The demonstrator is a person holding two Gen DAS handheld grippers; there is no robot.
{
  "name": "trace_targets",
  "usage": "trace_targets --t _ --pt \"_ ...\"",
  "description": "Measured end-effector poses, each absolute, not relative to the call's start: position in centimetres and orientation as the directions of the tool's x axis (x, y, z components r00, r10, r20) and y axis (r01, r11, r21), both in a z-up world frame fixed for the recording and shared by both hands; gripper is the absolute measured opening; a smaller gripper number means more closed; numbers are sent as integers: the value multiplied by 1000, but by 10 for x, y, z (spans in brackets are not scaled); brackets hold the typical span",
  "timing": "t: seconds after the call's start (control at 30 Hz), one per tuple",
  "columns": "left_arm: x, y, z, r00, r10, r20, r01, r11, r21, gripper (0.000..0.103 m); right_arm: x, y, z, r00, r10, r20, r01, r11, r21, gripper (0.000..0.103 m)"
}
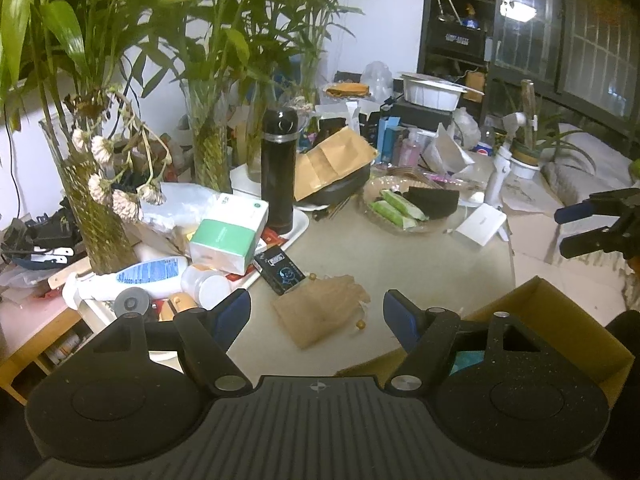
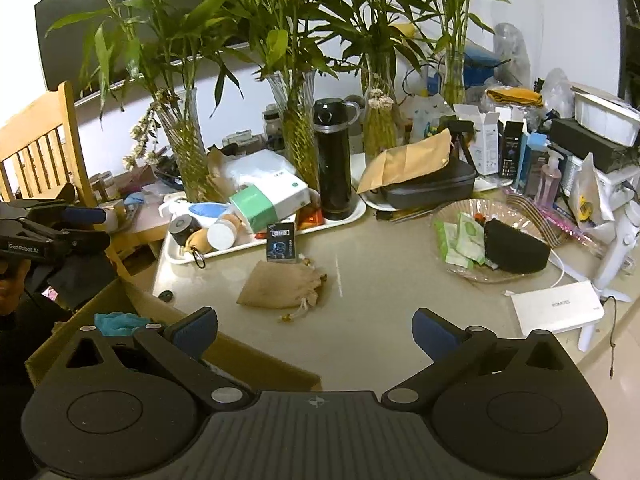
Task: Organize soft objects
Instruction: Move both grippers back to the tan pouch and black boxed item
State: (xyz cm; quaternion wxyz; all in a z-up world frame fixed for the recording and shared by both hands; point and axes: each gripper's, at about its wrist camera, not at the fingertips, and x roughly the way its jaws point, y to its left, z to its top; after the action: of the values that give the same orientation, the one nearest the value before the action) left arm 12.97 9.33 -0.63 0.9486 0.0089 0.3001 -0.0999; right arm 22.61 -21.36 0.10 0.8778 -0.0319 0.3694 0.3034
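A: Nearest the lens, the left claw [image 1: 318, 312] is seen spread, nothing pinched, blue pads either side of the burlap pouch [image 1: 320, 312] lying flat on the bench [image 1: 420, 264].

B: Right claw [image 2: 314, 328]?

A: Also spread and empty. The pouch [image 2: 280, 286] is just ahead of it, drawstring beads trailing at the mouth end.

B: Destination?

A: Judged to be the cardboard box [image 1: 560, 320] at the bench's near edge; a teal cloth [image 2: 116, 322] is already seen inside.

B: How should the pick be done?

A: The pouch should be approached low, pinched across the bunched neck, not the flat body, so fabric is actually gathered. The black card box [image 1: 282, 272] touching its far corner should be avoided. The cord may snag; a clean lift is advised before the carry to the box.
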Motion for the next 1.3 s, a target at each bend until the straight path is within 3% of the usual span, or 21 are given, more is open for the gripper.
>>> trace_targets --t 0.43,0.7,0.8,0.97,1.3 --pt "167 107 -31 766 -223 -603 200 974 -106 73 260 -209 -21 517 527 -674 -557 806 202 103" --pt "190 108 -42 756 -220 -617 208 974 -93 73 295 -190 -37 475 500 -724 -615 777 133 102" --pt "197 109 -46 757 -217 -617 210 974 -85 73 307 -186 -46 459 502 -733 -630 765 130 101" --pt "213 110 -57 748 -223 -625 215 972 -89 73 321 -181 -63 432 498 -752 -656 746 117 88" --pt "237 115 -84 742 -227 -631 206 973 -107 73 338 -174 -95 367 555 -746 -699 694 173 86"
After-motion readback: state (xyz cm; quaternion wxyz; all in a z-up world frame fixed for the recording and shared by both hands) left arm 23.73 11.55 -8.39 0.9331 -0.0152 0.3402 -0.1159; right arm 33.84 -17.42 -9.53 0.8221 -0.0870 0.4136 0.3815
